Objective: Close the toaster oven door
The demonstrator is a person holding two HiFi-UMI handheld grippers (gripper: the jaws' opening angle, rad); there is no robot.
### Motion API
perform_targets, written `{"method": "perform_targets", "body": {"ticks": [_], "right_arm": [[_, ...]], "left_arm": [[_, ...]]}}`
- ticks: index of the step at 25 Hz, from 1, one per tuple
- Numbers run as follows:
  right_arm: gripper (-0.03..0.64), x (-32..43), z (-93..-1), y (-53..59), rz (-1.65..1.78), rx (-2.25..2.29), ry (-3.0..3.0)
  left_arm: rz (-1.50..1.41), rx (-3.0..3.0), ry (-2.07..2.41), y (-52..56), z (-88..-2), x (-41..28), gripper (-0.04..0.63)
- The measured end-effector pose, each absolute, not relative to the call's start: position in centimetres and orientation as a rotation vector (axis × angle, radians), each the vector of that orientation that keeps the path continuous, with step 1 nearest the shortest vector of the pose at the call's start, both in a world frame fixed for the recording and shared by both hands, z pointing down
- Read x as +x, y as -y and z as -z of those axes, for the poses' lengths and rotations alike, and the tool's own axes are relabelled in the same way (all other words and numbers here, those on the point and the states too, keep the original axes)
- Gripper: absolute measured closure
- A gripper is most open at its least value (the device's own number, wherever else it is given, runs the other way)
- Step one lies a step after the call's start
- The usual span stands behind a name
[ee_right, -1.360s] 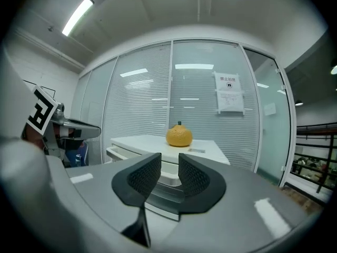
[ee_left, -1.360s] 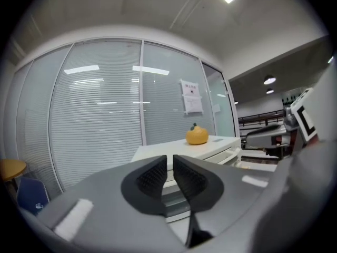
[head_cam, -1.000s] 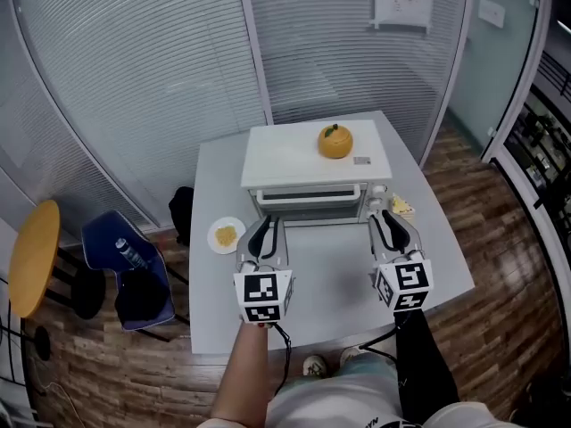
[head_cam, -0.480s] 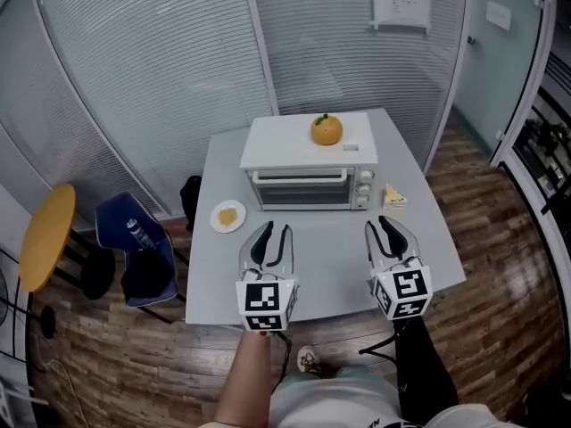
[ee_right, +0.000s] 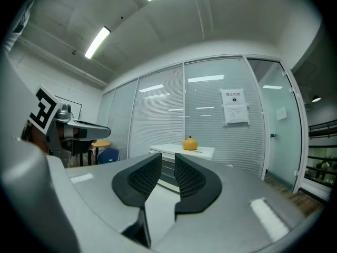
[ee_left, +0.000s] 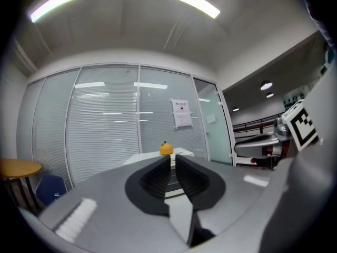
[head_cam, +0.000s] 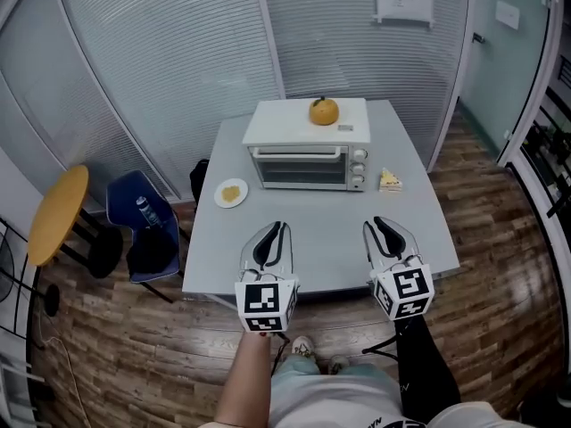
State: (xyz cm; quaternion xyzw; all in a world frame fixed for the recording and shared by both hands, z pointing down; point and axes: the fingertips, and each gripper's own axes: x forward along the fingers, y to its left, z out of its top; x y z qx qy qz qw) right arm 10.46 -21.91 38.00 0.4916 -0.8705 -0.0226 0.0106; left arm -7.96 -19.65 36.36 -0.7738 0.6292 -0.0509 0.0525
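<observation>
The white toaster oven (head_cam: 308, 154) stands at the far side of the grey table (head_cam: 330, 239), its glass door shut flat against its front. An orange (head_cam: 324, 111) rests on its top. Both grippers hover over the table's near half, well short of the oven. My left gripper (head_cam: 275, 232) has a narrow gap between its jaws, which are closing on nothing. My right gripper (head_cam: 384, 228) is open and empty. In the left gripper view the left gripper (ee_left: 172, 161) points at the orange (ee_left: 166, 148). In the right gripper view the right gripper (ee_right: 168, 159) faces the oven (ee_right: 179, 154).
A small plate with food (head_cam: 232, 193) lies left of the oven, a cake slice (head_cam: 389, 181) to its right. Off the table's left stand a blue chair with a bottle (head_cam: 143, 230) and a yellow stool (head_cam: 58, 214). Blind-covered glass walls close the back.
Both grippers have drawn back from the oven's front toward the table's near edge. The oven now sits farther off in the head view.
</observation>
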Motion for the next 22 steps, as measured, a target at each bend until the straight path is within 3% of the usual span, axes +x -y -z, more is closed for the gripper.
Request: {"method": "perform_targets", "body": {"ticks": [3,22], "right_arm": [[0.615,10.7,-37.4,20.9,0.059,1.516,2.745],[0.615,12.2,-36.3,19.7,0.113,1.552,2.724]], "left_arm": [[0.112,-2.365,-1.906,18.8,-35.8,-7.8,0.538],[0.087,-2.373,-1.883,17.6,-35.3,-6.6,0.538]]}}
